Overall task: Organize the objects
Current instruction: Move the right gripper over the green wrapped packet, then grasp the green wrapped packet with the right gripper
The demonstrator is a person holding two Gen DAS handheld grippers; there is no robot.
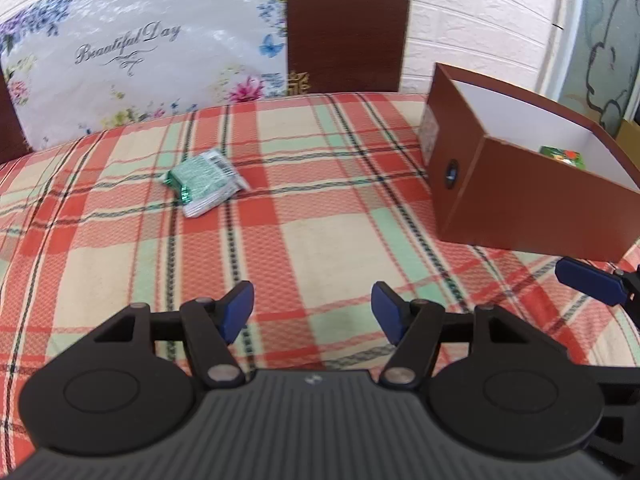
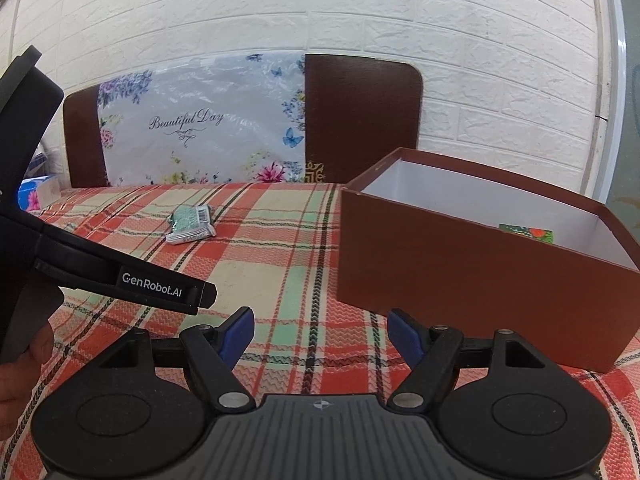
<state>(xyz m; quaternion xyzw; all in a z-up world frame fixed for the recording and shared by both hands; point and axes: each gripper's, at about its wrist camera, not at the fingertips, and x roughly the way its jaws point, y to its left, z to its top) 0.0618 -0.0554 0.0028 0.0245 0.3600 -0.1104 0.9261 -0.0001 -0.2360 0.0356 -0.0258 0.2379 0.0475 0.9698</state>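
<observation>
wall (image 2: 360, 12): white brick-pattern | chair back (image 2: 362, 120): dark brown | tablecloth (image 2: 280, 248): plaid | right edge: possibly door, blurred

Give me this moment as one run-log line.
left tongs: open, empty | right tongs: open, empty | green packets: on plaid cloth, untouched | brown box: open, one item inside

Pretty bright, soft daylight all over, no harsh shadows. The brown box (image 2: 460, 280) throws only a faint shadow at its base. Heavy fisheye bending toward the edges, slight blur, and the plastic-wrapped floral panel (image 1: 140, 52) glares a bit.
</observation>
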